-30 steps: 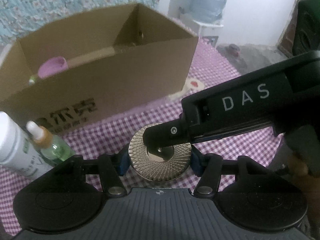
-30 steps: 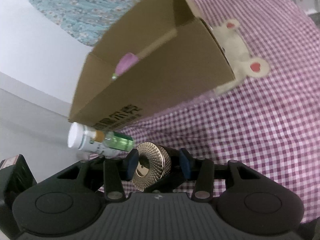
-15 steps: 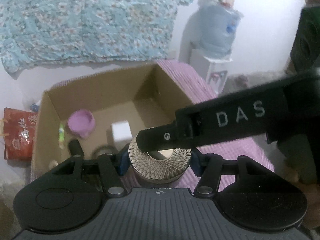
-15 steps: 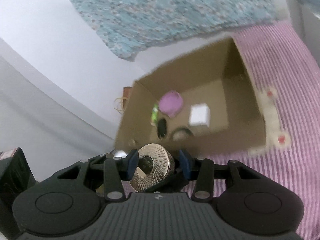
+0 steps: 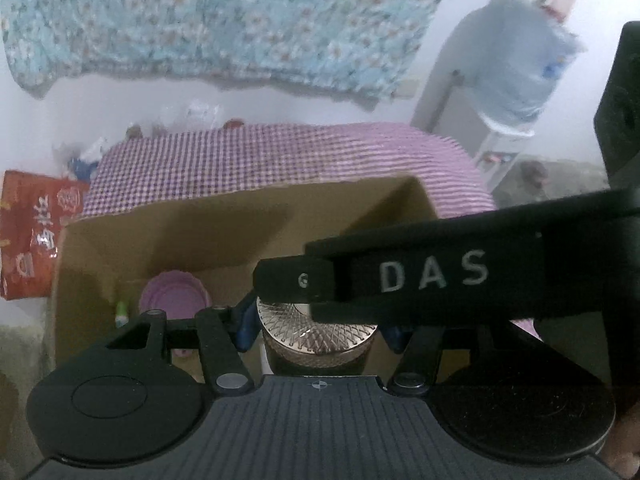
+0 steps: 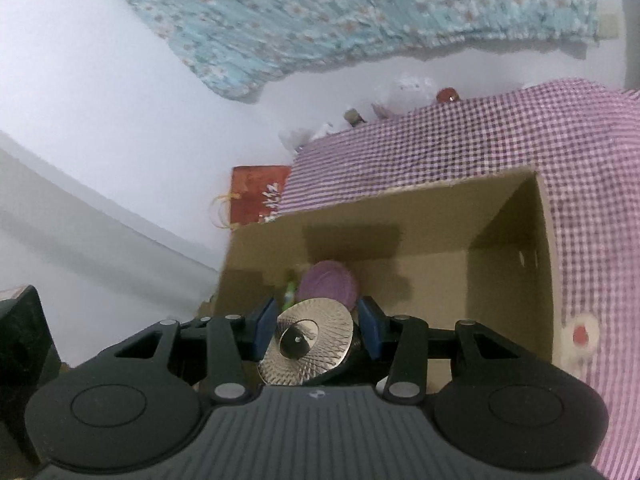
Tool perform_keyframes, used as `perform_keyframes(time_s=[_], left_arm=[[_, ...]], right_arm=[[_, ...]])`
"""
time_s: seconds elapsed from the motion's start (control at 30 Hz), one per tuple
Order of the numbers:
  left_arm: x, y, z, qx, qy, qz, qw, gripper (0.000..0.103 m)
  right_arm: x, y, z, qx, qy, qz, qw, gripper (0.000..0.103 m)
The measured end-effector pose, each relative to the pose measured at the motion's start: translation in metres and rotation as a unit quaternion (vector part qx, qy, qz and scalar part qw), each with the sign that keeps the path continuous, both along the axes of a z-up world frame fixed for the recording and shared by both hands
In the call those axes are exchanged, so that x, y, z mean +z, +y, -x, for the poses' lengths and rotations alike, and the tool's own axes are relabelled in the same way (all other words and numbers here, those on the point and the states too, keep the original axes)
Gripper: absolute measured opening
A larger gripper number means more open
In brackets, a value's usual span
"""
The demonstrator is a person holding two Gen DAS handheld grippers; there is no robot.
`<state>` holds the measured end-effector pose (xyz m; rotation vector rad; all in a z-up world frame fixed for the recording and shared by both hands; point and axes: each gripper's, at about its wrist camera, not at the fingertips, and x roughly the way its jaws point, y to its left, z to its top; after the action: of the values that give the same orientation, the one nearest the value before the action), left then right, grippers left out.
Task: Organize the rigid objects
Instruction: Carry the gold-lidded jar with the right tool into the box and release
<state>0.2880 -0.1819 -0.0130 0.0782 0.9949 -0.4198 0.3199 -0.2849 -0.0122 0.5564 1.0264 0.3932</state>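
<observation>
A round gold metal tin point(image 5: 320, 336) with a fine crossed pattern on its lid hangs over the open cardboard box point(image 5: 200, 232). My left gripper point(image 5: 320, 332) is shut on the tin's sides with its blue pads. A black finger point(image 5: 420, 280) of the right gripper, marked DAS, lies across the lid. In the right wrist view the tin point(image 6: 308, 350) sits tilted between the blue pads of my right gripper point(image 6: 316, 330), which is shut on it. Inside the box point(image 6: 440, 216) stand a purple cup point(image 6: 328, 284) and a small green bottle point(image 6: 289, 294).
The box rests on a purple checked cloth point(image 5: 280, 156). A red bag point(image 6: 256, 196) stands past the box's left end. Small items point(image 6: 404, 88) line the table's far edge by the wall. A large water bottle point(image 5: 516, 72) stands at the right.
Both grippers, still gripping the tin, rose from in front of the box to above its open top. The bottles on the cloth dropped out of view; the box's inside now shows.
</observation>
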Motion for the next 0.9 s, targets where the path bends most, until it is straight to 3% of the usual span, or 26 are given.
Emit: perform_keyframes(time_s=[0.27, 0.5, 0.7, 0.9], left_arm=[[-0.035, -0.007, -0.046, 0.033, 0.045, -0.024, 0.9981, 0.058], [-0.054, -0.007, -0.060, 0.052, 0.067, -0.029, 0.9960, 0.058], [-0.055, -0.008, -0.063, 0.057, 0.065, -0.028, 0.9959, 0.056], [-0.040, -0.008, -0.055, 0.069, 0.059, -0.020, 0.9957, 0.070]], right_arm=[[-0.048, -0.005, -0.061, 0.003, 0.050, -0.006, 0.999, 0.048], [-0.072, -0.003, -0.077, 0.013, 0.066, -0.004, 0.998, 0.047], [-0.077, -0.006, -0.082, 0.012, 0.063, -0.013, 0.998, 0.046], [-0.058, -0.009, -0.071, 0.007, 0.034, -0.018, 0.999, 0.046]])
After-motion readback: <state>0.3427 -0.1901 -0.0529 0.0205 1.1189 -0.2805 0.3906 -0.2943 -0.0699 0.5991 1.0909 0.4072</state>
